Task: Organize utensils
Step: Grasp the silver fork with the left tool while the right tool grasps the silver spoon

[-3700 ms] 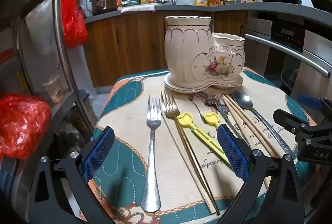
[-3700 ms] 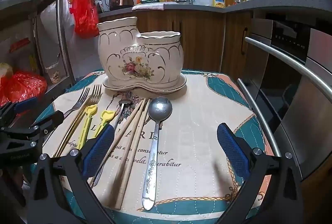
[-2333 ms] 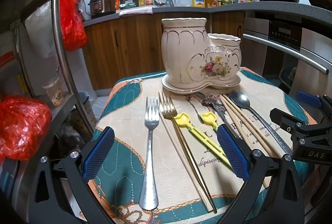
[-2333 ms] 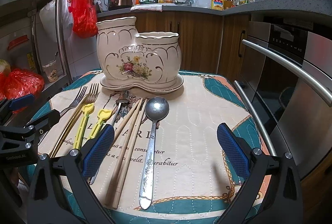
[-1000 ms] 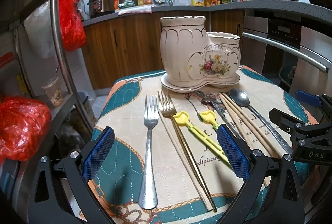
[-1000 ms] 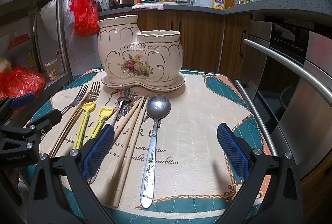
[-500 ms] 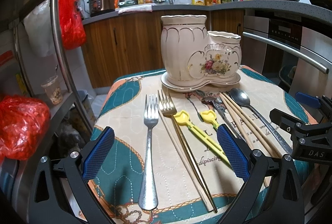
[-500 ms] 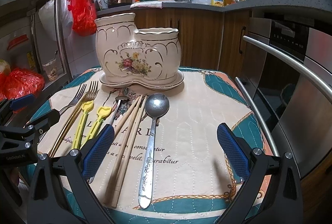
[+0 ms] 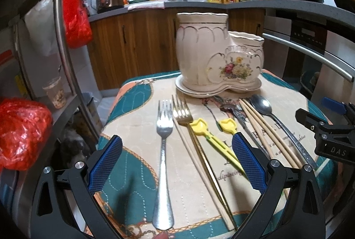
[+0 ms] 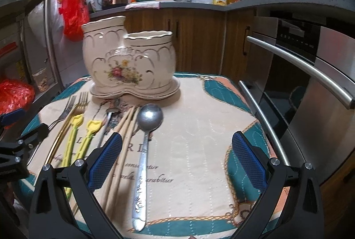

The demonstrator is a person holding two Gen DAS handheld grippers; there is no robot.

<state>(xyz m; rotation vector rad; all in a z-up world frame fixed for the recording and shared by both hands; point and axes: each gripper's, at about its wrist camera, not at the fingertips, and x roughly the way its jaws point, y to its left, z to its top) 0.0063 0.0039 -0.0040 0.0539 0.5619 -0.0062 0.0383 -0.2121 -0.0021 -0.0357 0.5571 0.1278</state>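
Note:
A cream two-compartment ceramic utensil holder [image 9: 218,61] [image 10: 129,61] with a flower print stands at the back of the table. Utensils lie in a row before it: a silver fork [image 9: 163,150], a gold fork [image 9: 184,113], yellow training chopsticks [image 9: 213,143] [image 10: 75,137], a small spoon [image 10: 106,121], wooden chopsticks [image 9: 264,130] [image 10: 121,150] and a large silver spoon [image 10: 144,150] [image 9: 275,119]. My left gripper [image 9: 175,163] is open and empty above the forks. My right gripper [image 10: 176,161] is open and empty, the large spoon's handle between its fingers [image 10: 104,157].
A quilted teal and cream cloth [image 9: 133,110] [image 10: 210,128] covers the small table. A metal rack with red bags [image 9: 22,132] stands at the left. An oven with a steel handle [image 10: 299,66] is close at the right. Kitchen counters run behind.
My right gripper has swung right and slightly forward, so the holder now sits more to the left in its view. My left gripper has barely moved. Both stay open.

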